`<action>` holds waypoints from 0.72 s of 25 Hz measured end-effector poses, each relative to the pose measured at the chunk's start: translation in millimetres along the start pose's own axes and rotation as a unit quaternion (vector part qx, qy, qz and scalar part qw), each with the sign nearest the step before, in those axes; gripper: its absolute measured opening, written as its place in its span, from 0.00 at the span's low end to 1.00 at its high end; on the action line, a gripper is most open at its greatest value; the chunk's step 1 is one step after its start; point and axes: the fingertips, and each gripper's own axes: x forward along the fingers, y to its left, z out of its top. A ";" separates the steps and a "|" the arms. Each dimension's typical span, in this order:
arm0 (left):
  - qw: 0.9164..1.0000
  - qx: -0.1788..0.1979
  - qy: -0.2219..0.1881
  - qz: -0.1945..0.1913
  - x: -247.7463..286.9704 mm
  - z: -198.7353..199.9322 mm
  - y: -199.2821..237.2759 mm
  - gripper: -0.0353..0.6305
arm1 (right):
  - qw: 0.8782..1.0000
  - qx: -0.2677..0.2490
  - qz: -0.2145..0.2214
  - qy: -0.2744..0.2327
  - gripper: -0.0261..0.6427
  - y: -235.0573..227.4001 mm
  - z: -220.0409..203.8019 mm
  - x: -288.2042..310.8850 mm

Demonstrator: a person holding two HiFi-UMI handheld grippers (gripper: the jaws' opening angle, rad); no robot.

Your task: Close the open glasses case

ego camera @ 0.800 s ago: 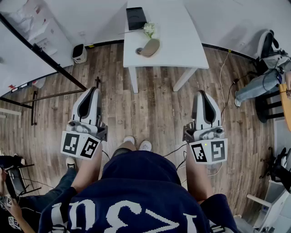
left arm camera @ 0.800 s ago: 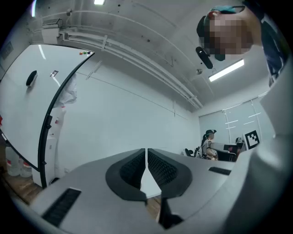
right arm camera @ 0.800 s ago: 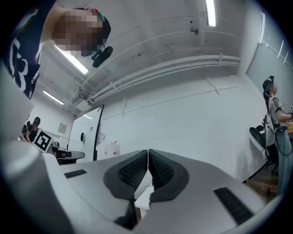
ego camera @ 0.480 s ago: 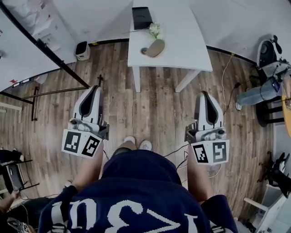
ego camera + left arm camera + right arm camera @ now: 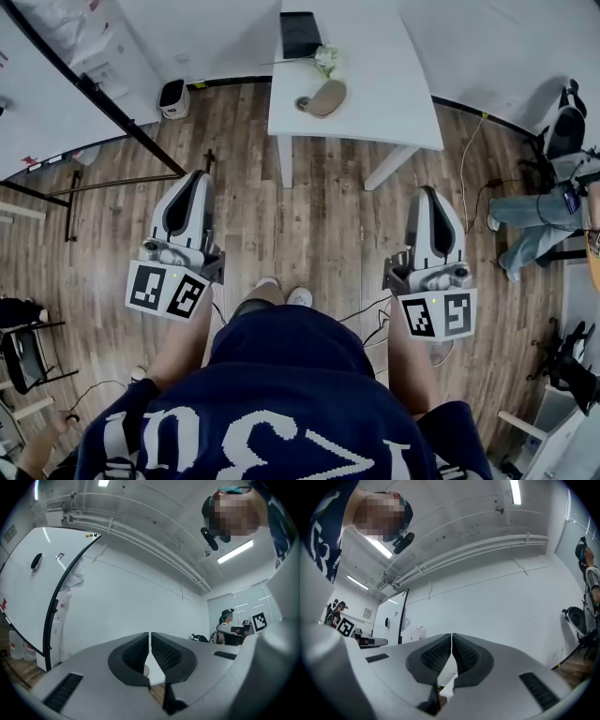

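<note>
A wood-plank floor (image 5: 314, 220) runs up to a white wall, with a black-framed whiteboard (image 5: 47, 117) at the left and a small white bin (image 5: 172, 94) at the skirting (its inside not visible). On the white table (image 5: 384, 89) ahead lie a black rectangular box (image 5: 300, 34), a pale flower sprig (image 5: 326, 60) and the tan oval glasses case (image 5: 326, 97), too small to tell whether it is open. The left gripper (image 5: 195, 180) and right gripper (image 5: 430, 193) are over the floor, well short of the table, jaws pressed together on nothing.
</note>
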 end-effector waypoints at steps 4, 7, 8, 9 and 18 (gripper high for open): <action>1.000 -0.002 0.002 0.006 3.8 -4.2 1.3 0.09 | 1.000 0.002 0.004 0.009 0.08 -5.9 -6.0 4.9; 1.000 -0.008 0.009 0.008 10.4 -12.0 8.1 0.09 | 1.000 0.007 0.007 0.017 0.08 -8.3 -16.4 14.8; 1.000 -0.010 0.009 0.009 14.2 -13.5 10.9 0.09 | 1.000 0.007 0.009 0.020 0.08 -9.0 -18.4 19.5; 1.000 -0.012 0.010 0.009 19.1 -14.8 13.5 0.09 | 1.000 0.007 0.010 0.022 0.08 -10.4 -19.7 24.6; 1.000 -0.015 0.008 -0.002 100.1 -17.7 53.3 0.09 | 1.000 0.000 0.001 0.026 0.08 -39.0 -32.0 104.4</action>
